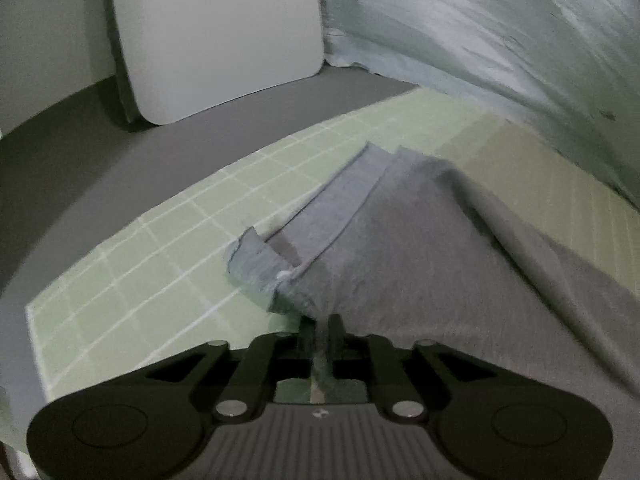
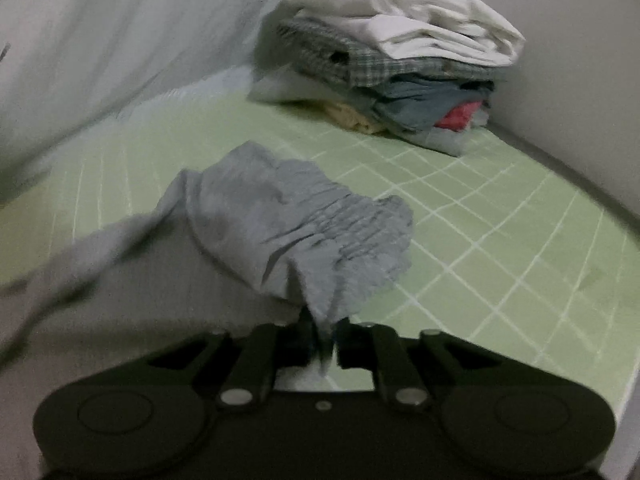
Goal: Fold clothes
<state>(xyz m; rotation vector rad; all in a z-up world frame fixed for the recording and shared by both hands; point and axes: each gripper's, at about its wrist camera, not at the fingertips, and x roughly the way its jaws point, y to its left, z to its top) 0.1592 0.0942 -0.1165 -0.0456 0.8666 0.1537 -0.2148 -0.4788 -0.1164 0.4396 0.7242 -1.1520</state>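
Grey crinkled cotton, a soft pair of trousers or shorts (image 1: 400, 248), lies stretched across the pale green mat with its white grid lines (image 1: 132, 264), and we hold it at both ends. Our left gripper (image 1: 320, 332) has its jaws pressed together on a bunch of the cloth near the hemmed leg ends, where two flat cuffs run away from us and one corner curls up over the mat. Our right gripper (image 2: 324, 332) pinches the gathered, elasticated waistband (image 2: 344, 216), which puckers and droops just ahead of its fingers.

The garment's long axis runs between the two grippers, waistband on our right, leg ends on our left, and the cloth sags onto the mat between them. Both views are smeared, so we judge the fabric to be in motion, but we cannot tell which way. The relation that matters is this: each gripper is at its own end, neither nearer the middle, so any fold across the length would mean bringing one held end over toward the other along that axis. Whether this is a spreading-out or a fold under way, the pictures do not settle.

Beyond the waistband, well apart at the far corner of the mat, sits a stack of folded clothes (image 2: 400, 60), white on top, checked, blue and red below. A pale blue-grey sheet (image 1: 500, 40) hangs behind the mat, and a white rounded board (image 1: 216, 32) leans against the wall.
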